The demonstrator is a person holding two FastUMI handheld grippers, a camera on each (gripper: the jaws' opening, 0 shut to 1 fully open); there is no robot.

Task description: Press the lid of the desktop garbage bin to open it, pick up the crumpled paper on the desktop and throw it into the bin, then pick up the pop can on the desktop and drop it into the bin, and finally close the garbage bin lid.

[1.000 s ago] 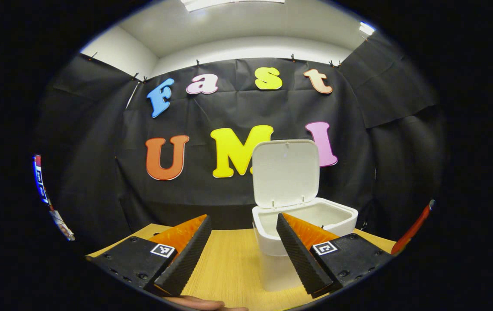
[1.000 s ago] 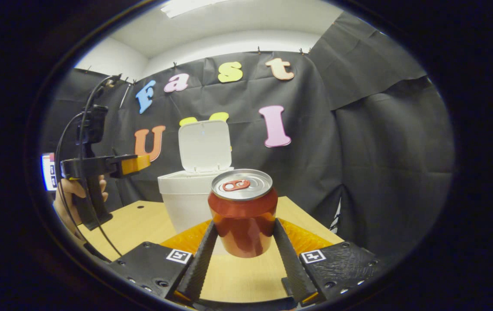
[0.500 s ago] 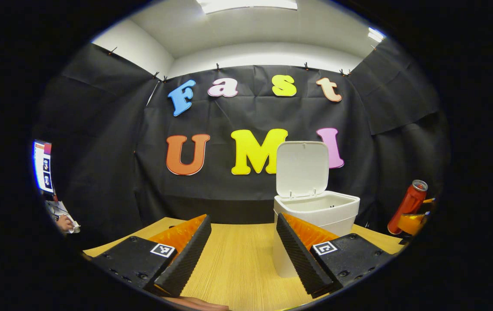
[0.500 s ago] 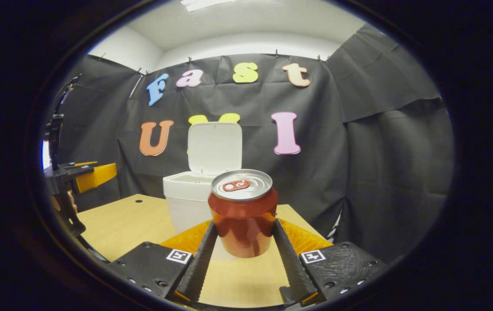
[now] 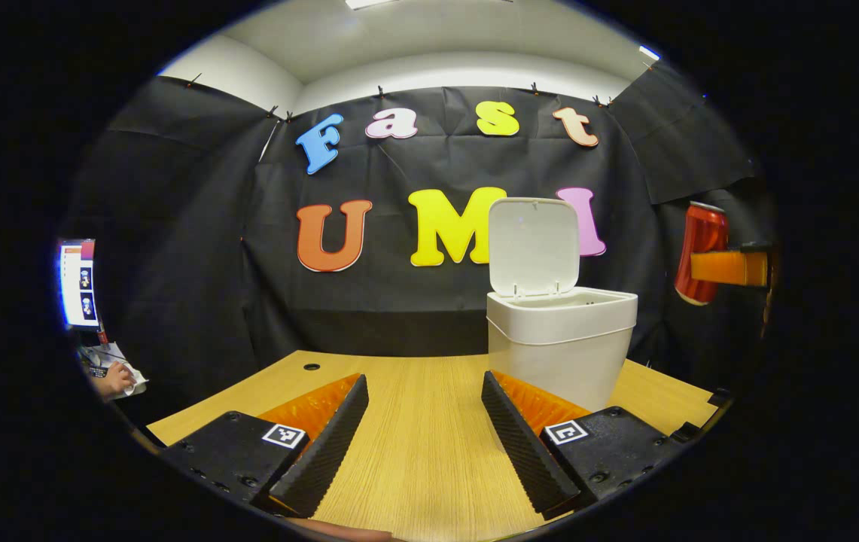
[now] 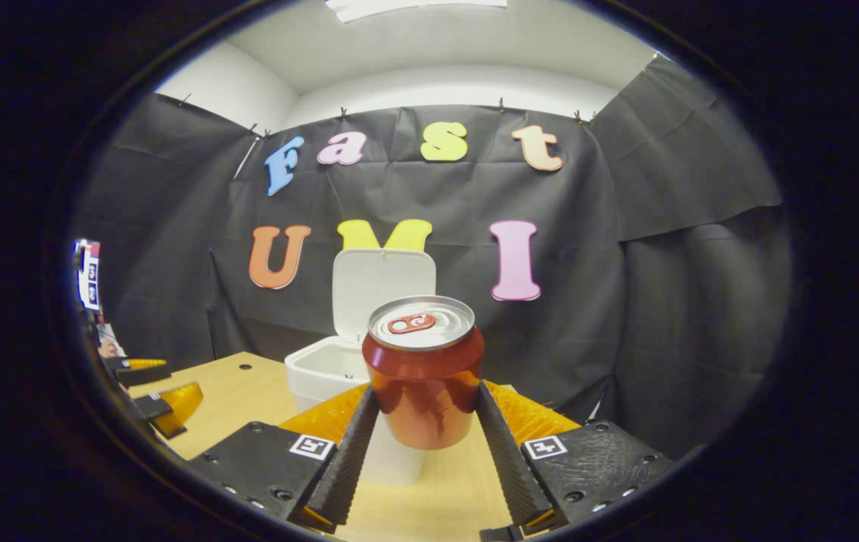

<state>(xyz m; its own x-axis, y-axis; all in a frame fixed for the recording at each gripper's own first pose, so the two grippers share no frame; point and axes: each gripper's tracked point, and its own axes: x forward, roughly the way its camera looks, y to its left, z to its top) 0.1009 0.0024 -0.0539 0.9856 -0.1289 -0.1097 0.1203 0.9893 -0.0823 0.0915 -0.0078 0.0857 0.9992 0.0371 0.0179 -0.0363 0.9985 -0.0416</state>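
Note:
A red pop can (image 6: pixel 424 380) stands upright between the fingers of my right gripper (image 6: pixel 423 421), which is shut on it and holds it in the air. Behind the can is the white bin (image 6: pixel 324 373) with its lid (image 6: pixel 382 290) raised. In the left gripper view the same bin (image 5: pixel 561 342) stands on the wooden table at the right, lid (image 5: pixel 533 245) up, and the can (image 5: pixel 700 252) hangs higher than the bin's rim to its right, held by the other gripper. My left gripper (image 5: pixel 423 436) is open, low over the table, with nothing between its fingers.
The wooden table (image 5: pixel 399 406) has a small round hole (image 5: pixel 312 366) near its far left corner. A screen (image 5: pixel 77 284) and a person's hand (image 5: pixel 114 379) show at the far left. In the right gripper view the left gripper (image 6: pixel 162 391) sits low at the left.
My right gripper has risen with the can, so it looks down into the bin from above its rim. My left gripper has drawn back and lower, away from the bin.

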